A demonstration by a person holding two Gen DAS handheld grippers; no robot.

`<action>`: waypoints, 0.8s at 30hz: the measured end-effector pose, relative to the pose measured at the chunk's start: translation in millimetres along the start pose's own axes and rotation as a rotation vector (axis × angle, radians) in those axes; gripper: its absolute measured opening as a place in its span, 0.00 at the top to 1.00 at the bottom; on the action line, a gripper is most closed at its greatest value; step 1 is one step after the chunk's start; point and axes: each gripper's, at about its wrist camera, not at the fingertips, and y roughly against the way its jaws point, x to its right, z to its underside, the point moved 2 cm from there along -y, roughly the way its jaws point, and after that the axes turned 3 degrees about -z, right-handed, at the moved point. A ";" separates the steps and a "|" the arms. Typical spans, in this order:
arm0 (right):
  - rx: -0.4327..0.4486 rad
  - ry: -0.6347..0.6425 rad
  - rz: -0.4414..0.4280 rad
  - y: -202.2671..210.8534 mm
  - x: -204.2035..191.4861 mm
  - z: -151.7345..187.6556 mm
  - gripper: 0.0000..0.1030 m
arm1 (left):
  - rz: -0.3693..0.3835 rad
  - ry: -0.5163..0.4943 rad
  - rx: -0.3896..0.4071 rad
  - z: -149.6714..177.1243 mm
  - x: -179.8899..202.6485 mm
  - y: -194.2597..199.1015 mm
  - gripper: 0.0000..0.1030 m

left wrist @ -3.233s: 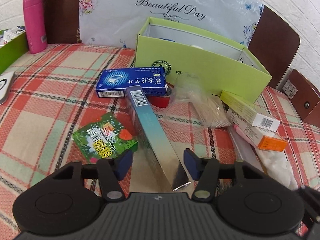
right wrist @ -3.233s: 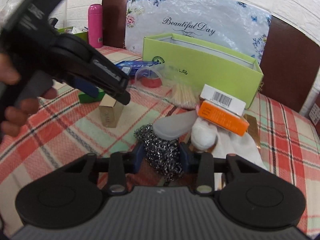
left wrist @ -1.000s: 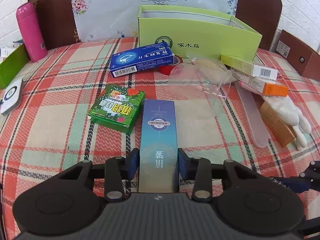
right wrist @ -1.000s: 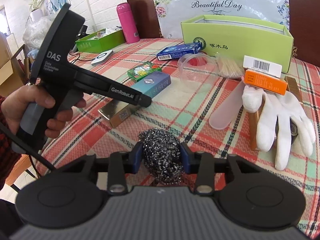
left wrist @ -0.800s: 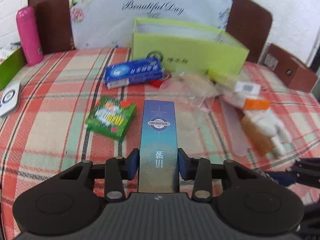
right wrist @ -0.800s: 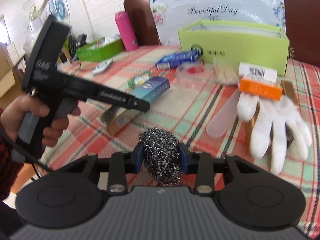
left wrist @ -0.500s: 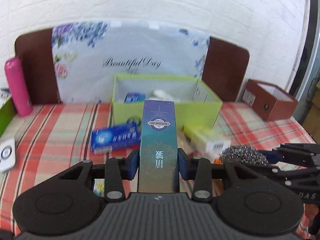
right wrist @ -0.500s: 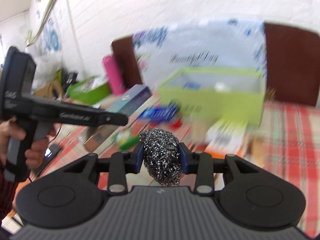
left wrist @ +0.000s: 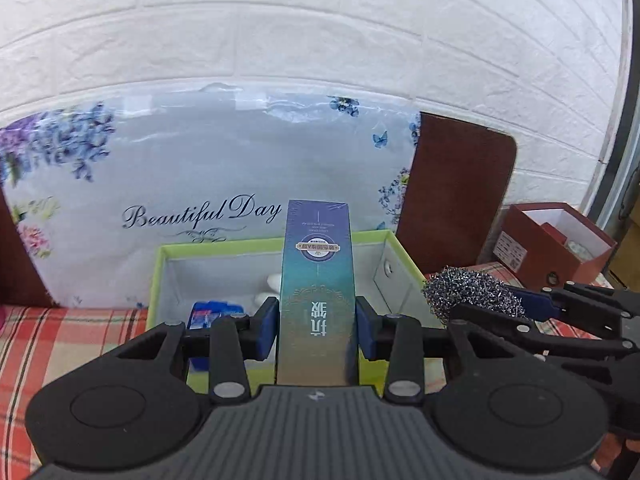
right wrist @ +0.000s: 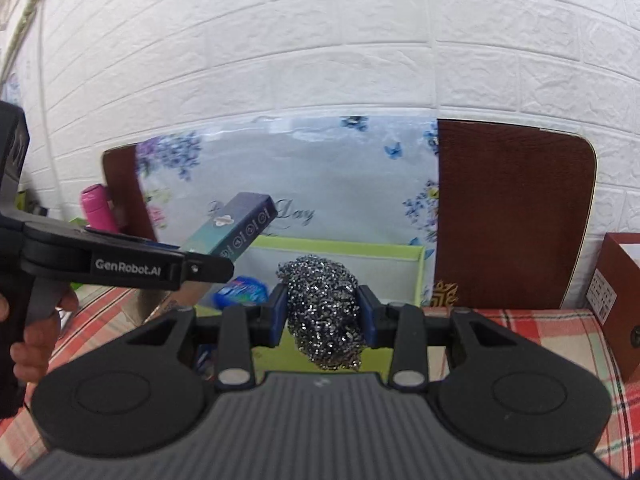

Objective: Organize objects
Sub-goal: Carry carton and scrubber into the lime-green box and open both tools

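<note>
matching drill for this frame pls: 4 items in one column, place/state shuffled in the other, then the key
1. tall blue-teal box
2. steel wool ball
3. green box
4. pink bottle

A. open-topped, on the plaid table, items inside
B. clamped in the right tongs
C. standing far left by the chair back
D. clamped in the left tongs

Pairs: 1-D, 2-B, 3-A, 4-C

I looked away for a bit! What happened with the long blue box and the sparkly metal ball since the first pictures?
The left gripper closed on the long blue box, which lay on the table between its open fingers, and lifted it toward the green box. The right gripper kept its hold on the steel wool ball and raised it there too. The green box stayed put.
</note>
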 end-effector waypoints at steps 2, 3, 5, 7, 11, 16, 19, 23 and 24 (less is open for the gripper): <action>-0.001 0.008 0.028 -19.3 6.0 -1.9 0.65 | -0.012 0.001 -0.012 -9.1 -1.9 -21.4 0.59; -0.004 0.014 0.042 -27.7 9.4 -3.6 0.65 | -0.016 0.001 -0.018 -12.1 -2.6 -29.7 0.59; -0.008 0.020 0.061 -45.1 16.3 -5.0 0.65 | -0.016 0.001 -0.034 -17.1 -4.7 -46.8 0.59; -0.014 0.033 0.073 -59.9 21.1 -4.7 0.65 | -0.019 0.002 -0.051 -17.6 -6.5 -60.5 0.59; -0.050 0.051 0.081 -88.0 26.3 2.8 0.63 | -0.017 -0.007 -0.087 -12.1 -9.3 -84.2 0.59; -0.069 0.141 0.114 -108.2 23.4 22.7 0.35 | -0.092 -0.030 -0.026 -1.6 -12.8 -85.4 0.19; -0.039 0.181 0.137 -105.7 20.5 30.5 0.18 | -0.069 -0.011 -0.034 1.3 -18.3 -84.6 0.19; -0.019 0.182 0.170 -94.3 20.0 30.3 0.04 | -0.071 0.029 -0.056 2.8 -21.1 -78.5 0.19; -0.017 0.173 0.165 -89.1 20.1 28.3 0.02 | -0.072 0.036 -0.056 2.7 -21.1 -74.0 0.19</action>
